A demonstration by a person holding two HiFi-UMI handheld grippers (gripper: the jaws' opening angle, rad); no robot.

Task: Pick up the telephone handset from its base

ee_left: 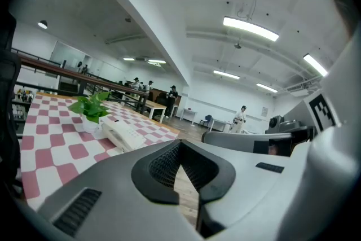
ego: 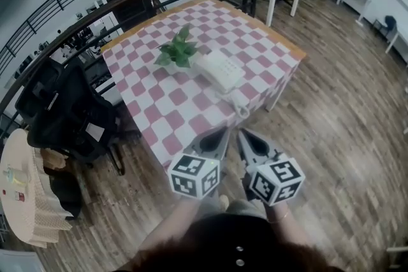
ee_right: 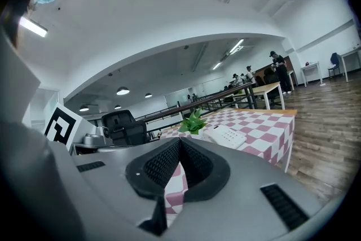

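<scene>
Left tongs, right tongs closed, empty; telephone cord visible only in head view.

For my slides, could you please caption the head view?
Left tongs and right tongs, both shut, point at a pink-checked table bearing a white telephone and green plant.

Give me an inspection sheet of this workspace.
Surface: table in pink-and-white checked cloth.
Job's things: white telephone near the middle, handset resting on it.
Clutter: potted plant close beside the telephone.
Grippers: left gripper and right gripper both shut, empty, short of the table's near edge.
Cables: coiled cord running from the telephone toward the near edge.
Surroundings: wooden floor, black railing, black chair.
</scene>
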